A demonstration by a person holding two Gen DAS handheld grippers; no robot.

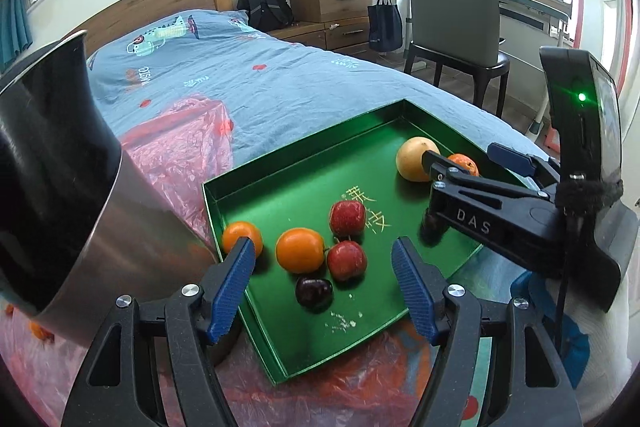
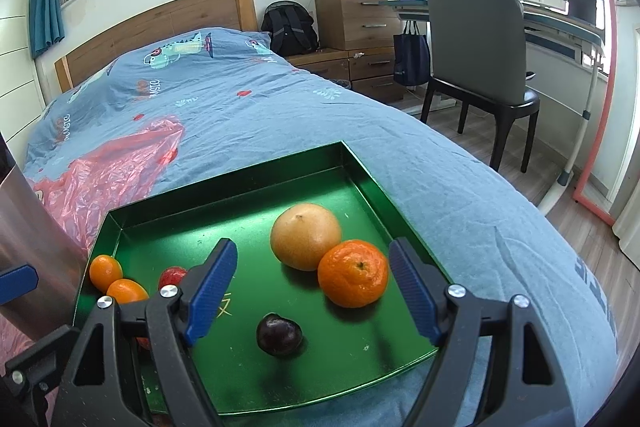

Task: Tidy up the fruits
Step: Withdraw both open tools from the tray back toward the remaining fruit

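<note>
A green tray (image 1: 304,163) (image 2: 248,187) lies on the bed and holds fruit. In the left wrist view I see two oranges (image 1: 300,250) (image 1: 242,237), two red apples (image 1: 347,217) (image 1: 346,260), a dark plum (image 1: 314,291), a yellow grapefruit (image 1: 416,159) and a tangerine (image 1: 464,163). My left gripper (image 1: 324,283) is open over the tray's near part, around nothing. My right gripper (image 2: 312,287) is open above the tray, with the tangerine (image 2: 353,274), grapefruit (image 2: 306,235) and plum (image 2: 279,333) between and ahead of its fingers. It shows from the side in the left view (image 1: 472,163).
A tall shiny metal container (image 1: 76,179) (image 2: 24,247) stands left of the tray. Pink plastic sheet (image 1: 180,147) (image 2: 112,163) covers part of the blue bedspread. A chair (image 2: 480,67), desk and drawers stand beyond the bed's right edge.
</note>
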